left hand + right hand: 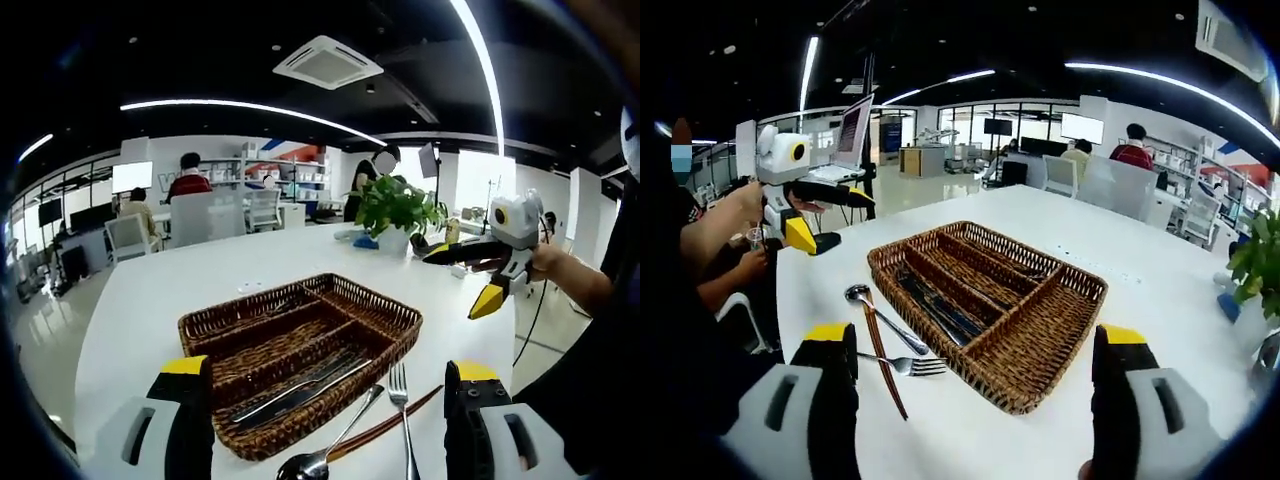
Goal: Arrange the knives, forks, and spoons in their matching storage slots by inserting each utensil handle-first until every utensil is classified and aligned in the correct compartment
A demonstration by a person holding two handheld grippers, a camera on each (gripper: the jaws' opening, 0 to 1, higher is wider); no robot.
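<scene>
- The white table [200,280] is smooth and glossy, with bare surface all round the basket [300,355]; in the left gripper view its far edge runs toward 11 o'clock, its near edge sits at 6.
- The basket is brown woven wicker, rectangular, split into long slots by wicker walls. Dark, flat knives [295,390] lie in the slot nearest the loose pieces.
- In the right gripper view, just outside the basket's rim at 8 o'clock, lie a shiny metal spoon [880,317], a fork [905,364] and brown chopsticks [883,365], crossing one another.
- The left gripper [325,425] has its yellow-tipped jaws spread wide, holding nothing, above the table's near edge.
- The right gripper [975,385] is likewise wide open and empty, the basket's corner between its jaws.
- A leafy potted plant [395,210] stands at the table's far side, at 1 o'clock.
</scene>
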